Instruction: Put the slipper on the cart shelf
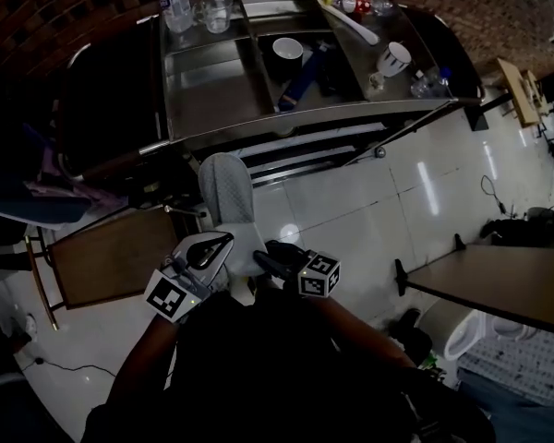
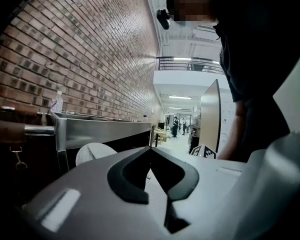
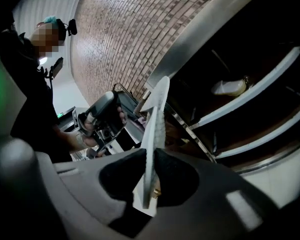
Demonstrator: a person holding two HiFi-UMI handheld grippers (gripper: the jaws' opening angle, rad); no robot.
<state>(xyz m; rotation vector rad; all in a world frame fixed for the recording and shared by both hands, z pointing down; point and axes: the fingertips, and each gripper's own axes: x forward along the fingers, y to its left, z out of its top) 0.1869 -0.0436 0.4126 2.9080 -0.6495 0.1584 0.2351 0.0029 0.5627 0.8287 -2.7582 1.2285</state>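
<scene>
My right gripper (image 1: pixel 258 258) (image 3: pixel 152 156) is shut on one end of a pale grey slipper (image 1: pixel 226 197) (image 3: pixel 157 119), with its thin sole on edge between the pads. The slipper sticks out toward the steel cart (image 1: pixel 222 90), in front of its lower shelves (image 1: pixel 295 150) (image 3: pixel 250 99). Just left of the slipper is my left gripper (image 1: pixel 223 240) (image 2: pixel 150 151), shut with its tips touching and holding nothing. The left gripper view shows the slipper's rounded end (image 2: pixel 92 154) beside the cart's edge (image 2: pixel 105 129).
The cart top carries a water bottle (image 1: pixel 174 3), a glass (image 1: pixel 217 12), a black cup (image 1: pixel 286 53) and a white mug (image 1: pixel 395 58). A pale object (image 3: pixel 230 87) lies on one shelf. A wooden seat (image 1: pixel 111 252) stands at left, a table (image 1: pixel 499 284) at right.
</scene>
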